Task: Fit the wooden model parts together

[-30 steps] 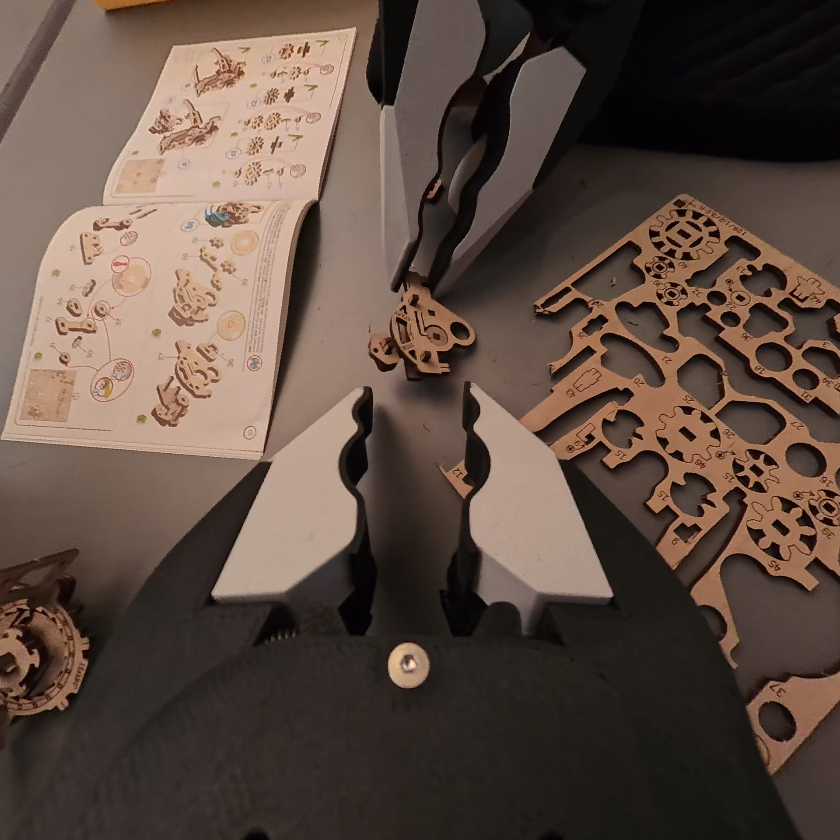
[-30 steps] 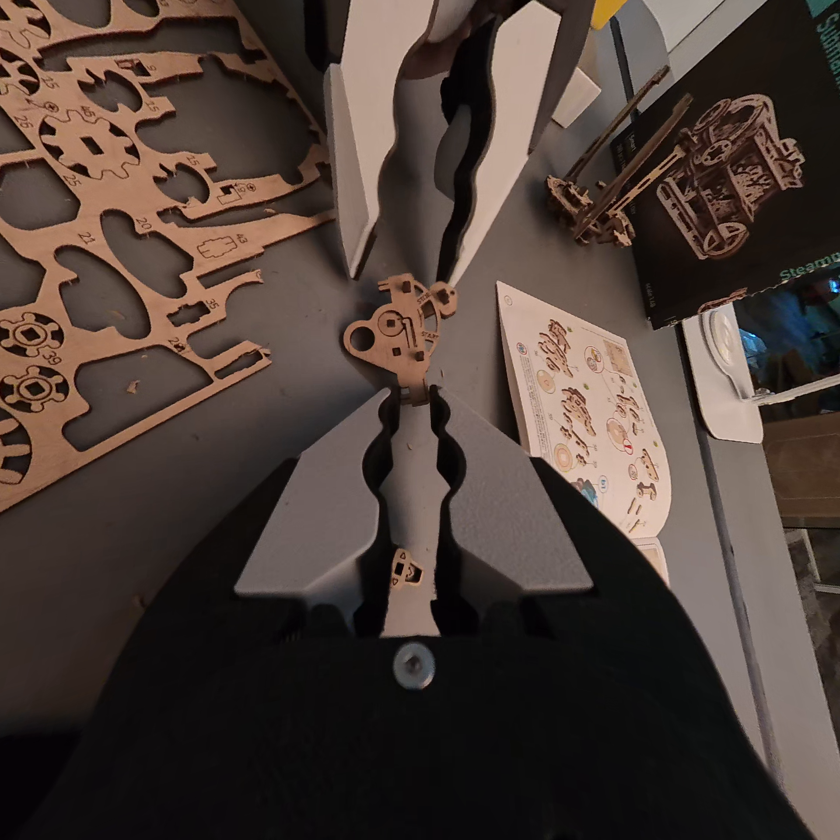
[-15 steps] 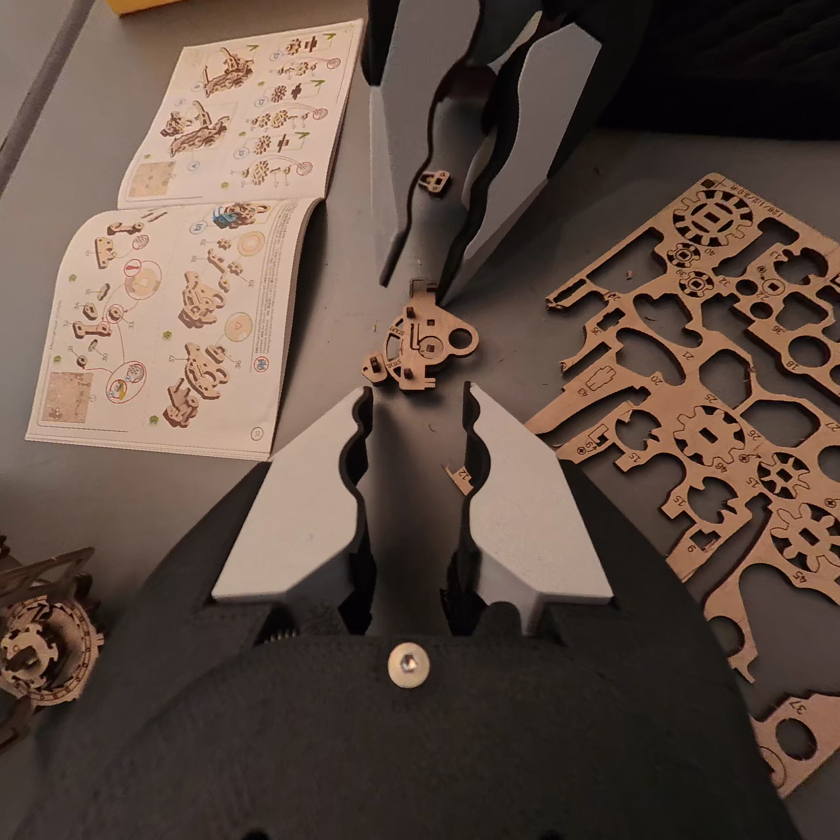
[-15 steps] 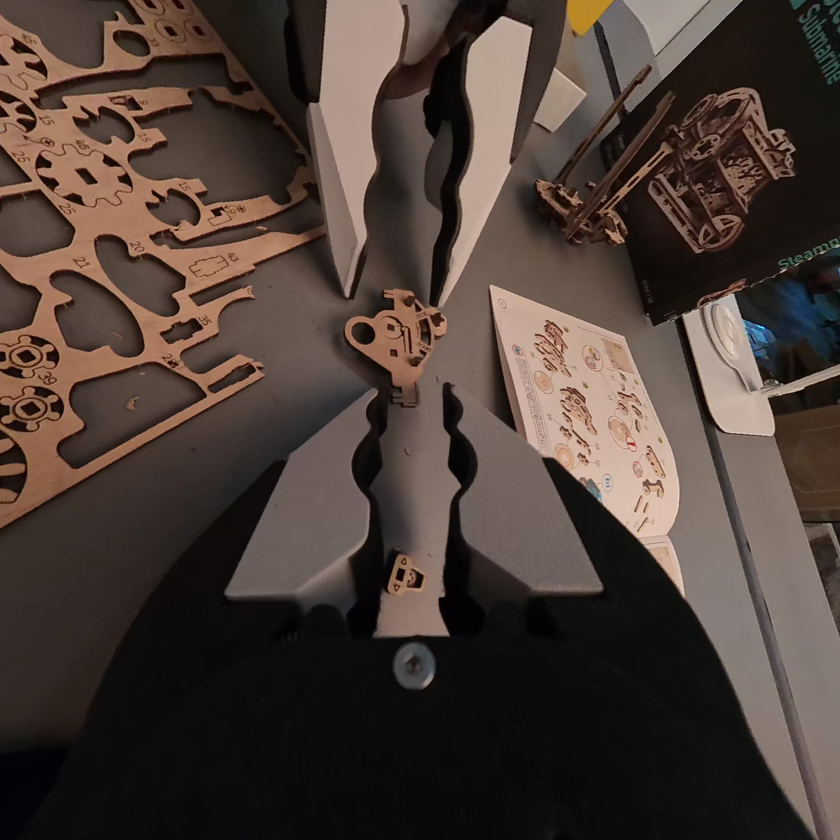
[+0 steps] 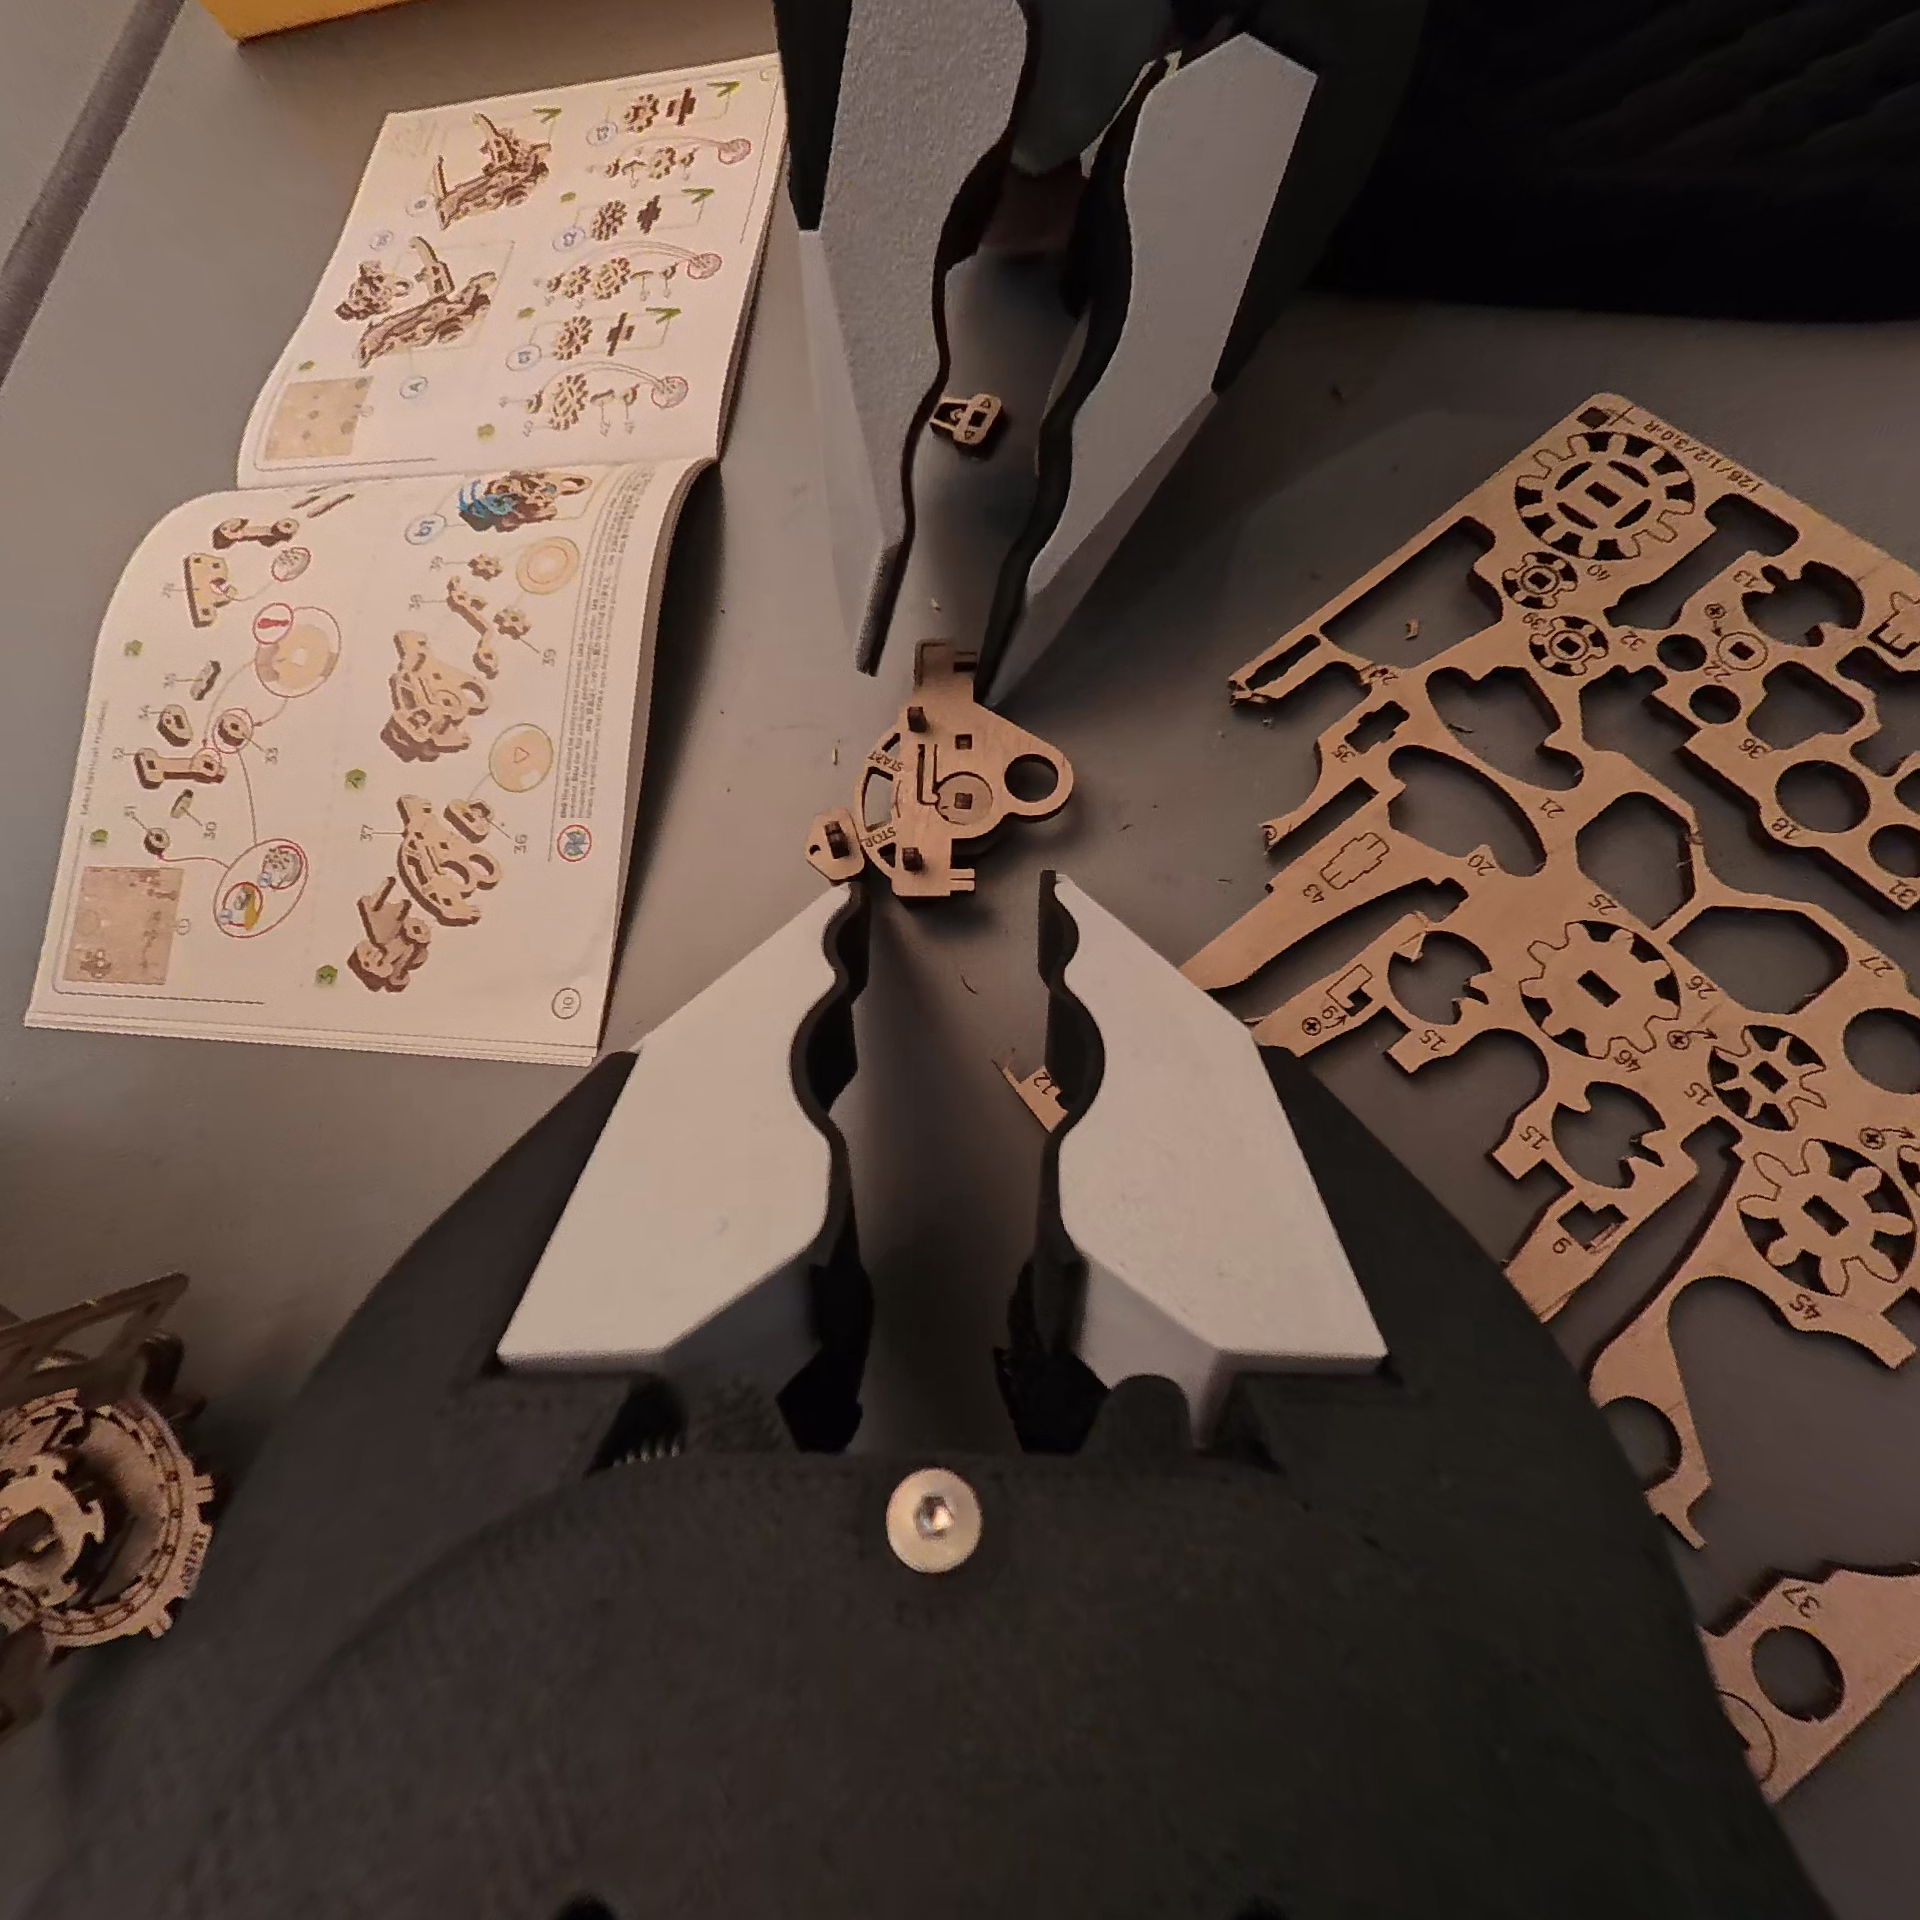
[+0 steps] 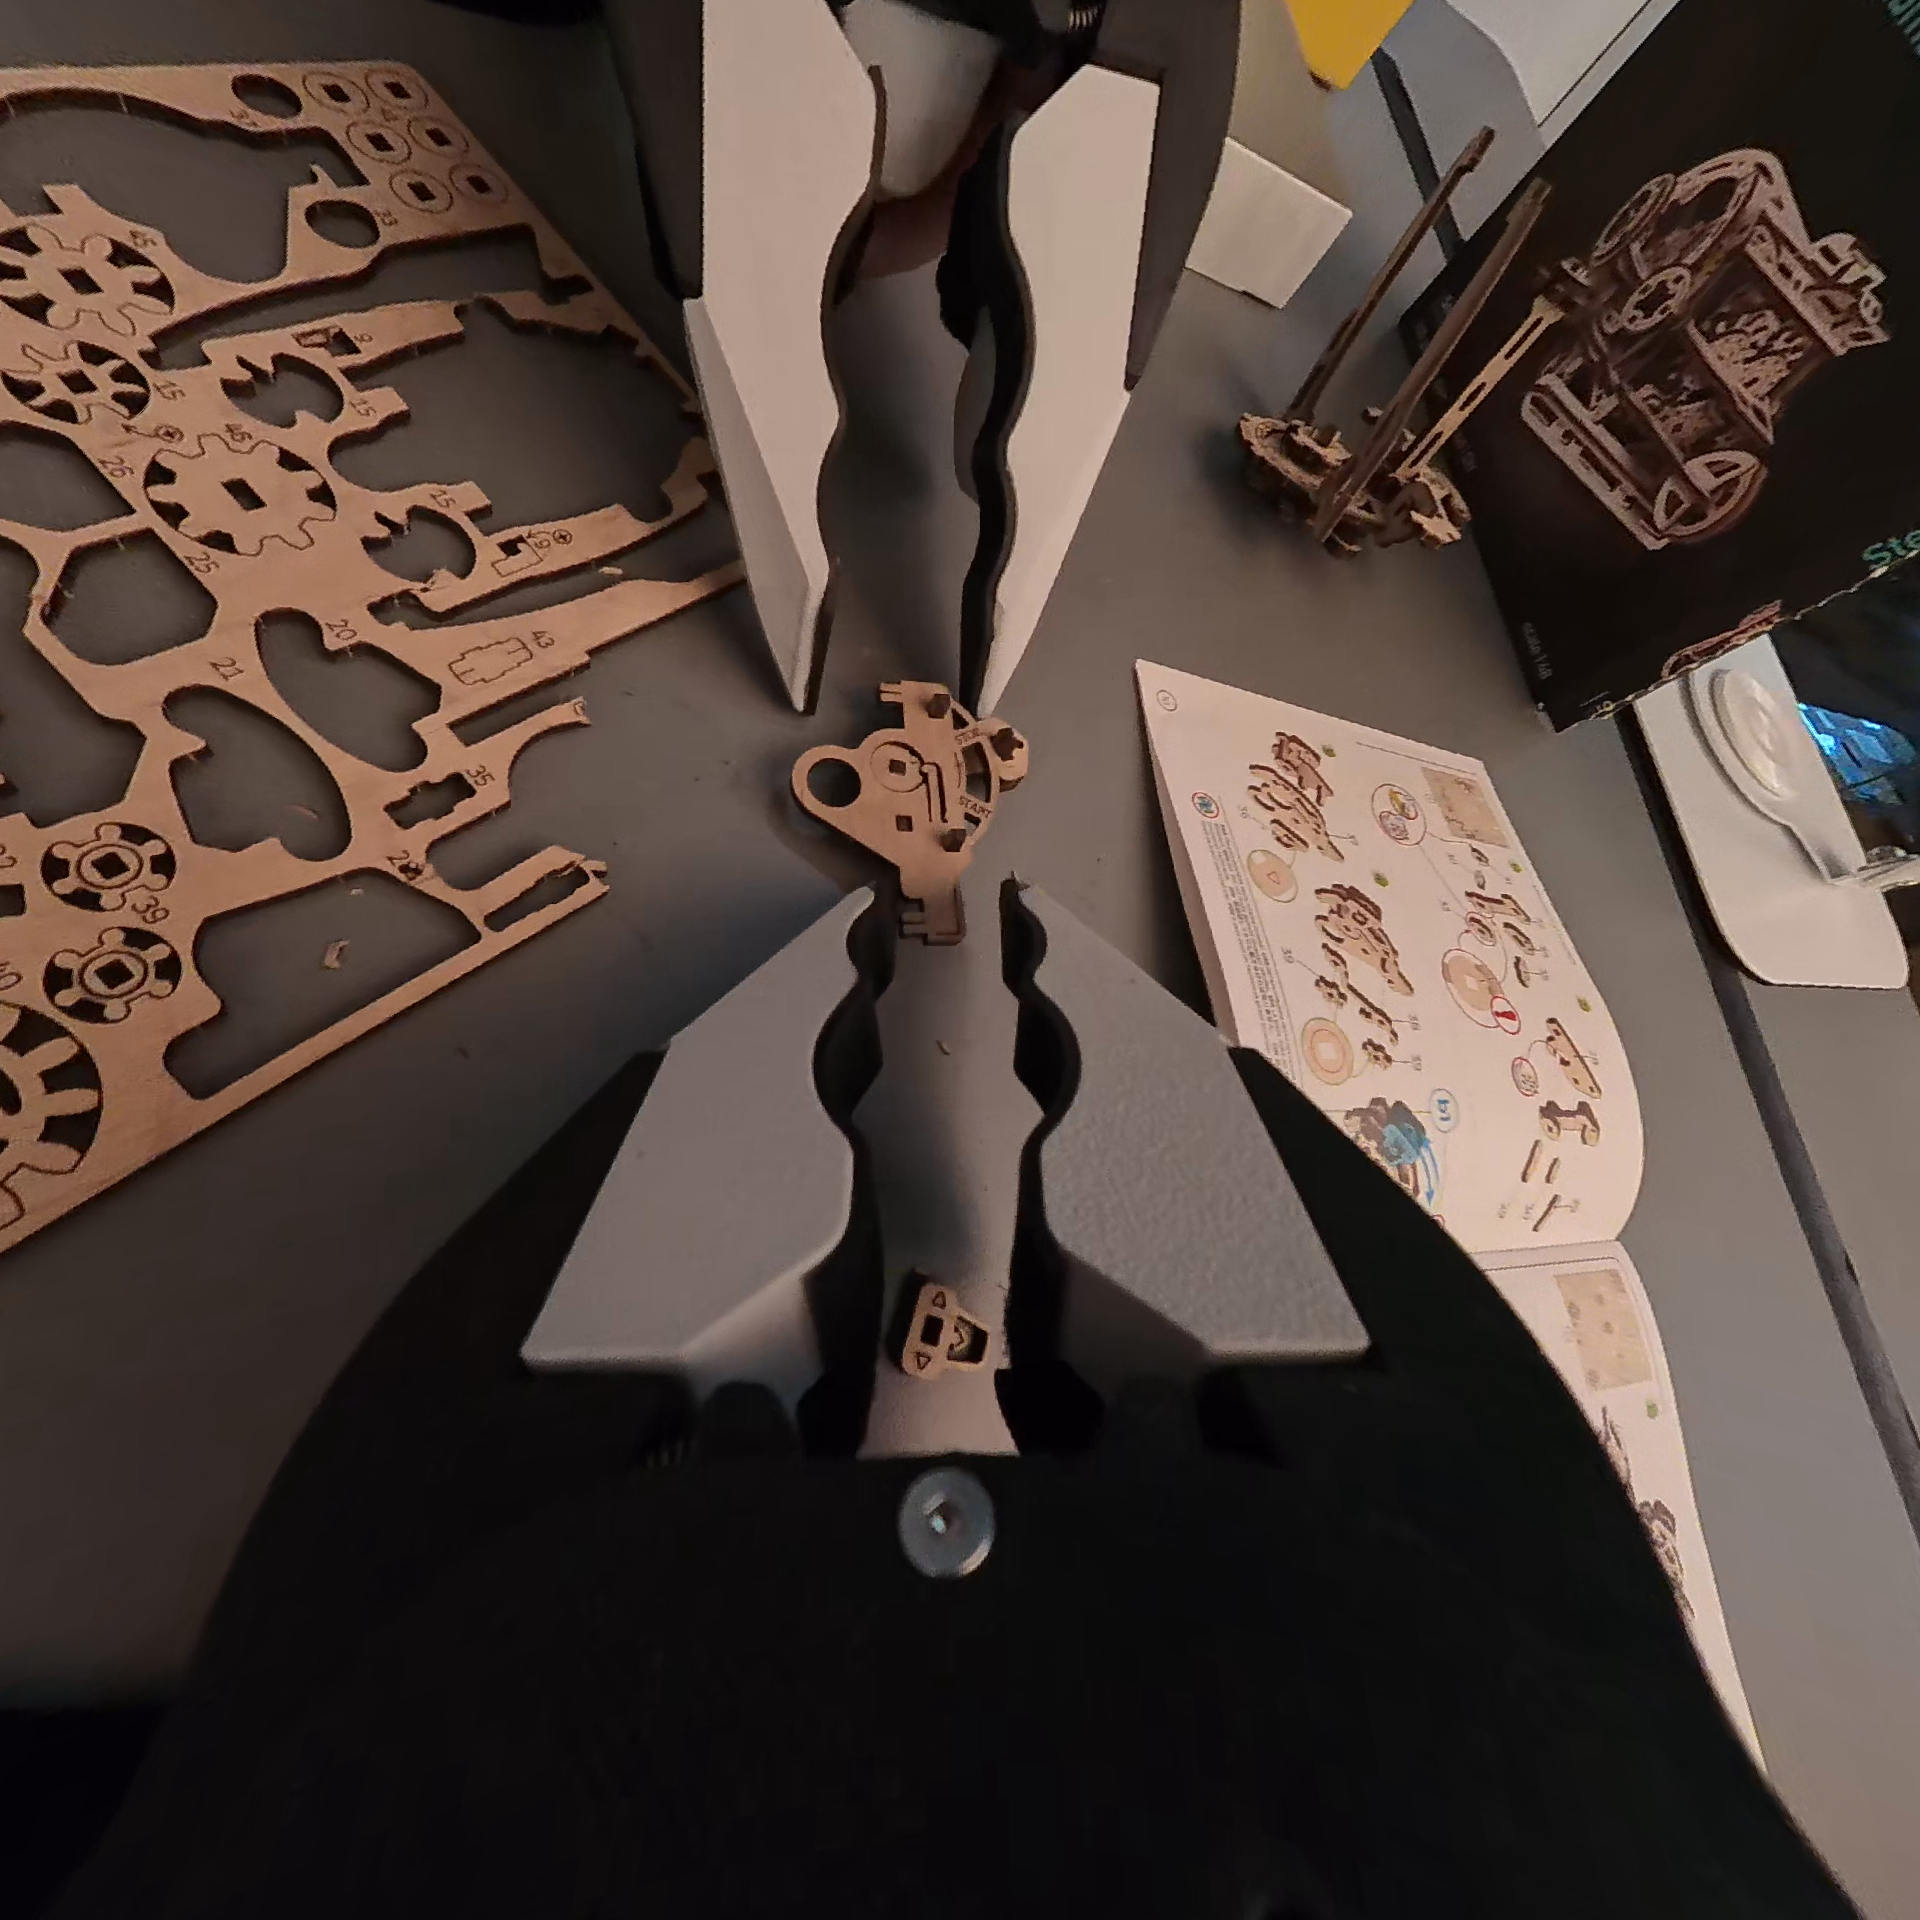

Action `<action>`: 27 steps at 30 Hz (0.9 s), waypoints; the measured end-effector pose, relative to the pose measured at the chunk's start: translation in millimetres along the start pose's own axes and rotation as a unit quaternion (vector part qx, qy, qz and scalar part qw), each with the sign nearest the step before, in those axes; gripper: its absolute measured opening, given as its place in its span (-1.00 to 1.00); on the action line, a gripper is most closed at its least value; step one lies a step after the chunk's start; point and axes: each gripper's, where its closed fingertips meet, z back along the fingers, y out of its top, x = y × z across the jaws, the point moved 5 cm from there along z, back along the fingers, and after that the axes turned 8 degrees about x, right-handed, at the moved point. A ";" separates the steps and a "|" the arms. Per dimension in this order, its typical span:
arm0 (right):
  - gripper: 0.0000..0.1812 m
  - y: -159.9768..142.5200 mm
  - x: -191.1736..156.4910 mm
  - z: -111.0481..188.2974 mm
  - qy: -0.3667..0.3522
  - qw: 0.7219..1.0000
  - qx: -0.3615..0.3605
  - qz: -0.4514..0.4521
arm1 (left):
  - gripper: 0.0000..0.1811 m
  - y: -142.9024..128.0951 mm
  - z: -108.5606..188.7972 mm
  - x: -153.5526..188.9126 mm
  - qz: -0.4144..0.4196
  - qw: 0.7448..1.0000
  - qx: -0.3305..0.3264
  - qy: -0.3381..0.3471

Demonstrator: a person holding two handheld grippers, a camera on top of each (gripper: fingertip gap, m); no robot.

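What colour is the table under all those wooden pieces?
Plain dull grey, no pattern. The table shows best in the left wrist view.

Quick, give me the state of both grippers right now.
Left gripper: open, holding nothing.
Right gripper: open, holding nothing; the wooden part lies on the table just past its tips.

**Dim, warm light with wide-angle bending**

Both wrist views are dim and warm-toned. The grey table point(image 5: 312, 1143) reads murky, while the instruction booklet point(image 5: 395, 727) is the brightest surface. In the right wrist view, the far gripper's fingers point(image 6: 769, 416) catch strong pale light. Soft shadows sit beside the wooden sheet point(image 6: 260, 644). Straight edges bow toward the frame borders. Focus is sharp centrally; no motion blur shows.
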 end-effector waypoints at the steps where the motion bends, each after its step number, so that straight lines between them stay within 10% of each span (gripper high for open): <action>1: -0.80 0.1 -0.3 -0.1 0.000 1.000 -0.001 0.001 | -0.67 0.0 0.1 0.3 0.000 1.000 0.000 -0.001; 27: -0.77 -2.0 -3.2 5.3 -0.039 0.996 -0.018 0.078 | -0.79 -2.6 2.8 1.5 -0.003 1.000 0.000 -0.010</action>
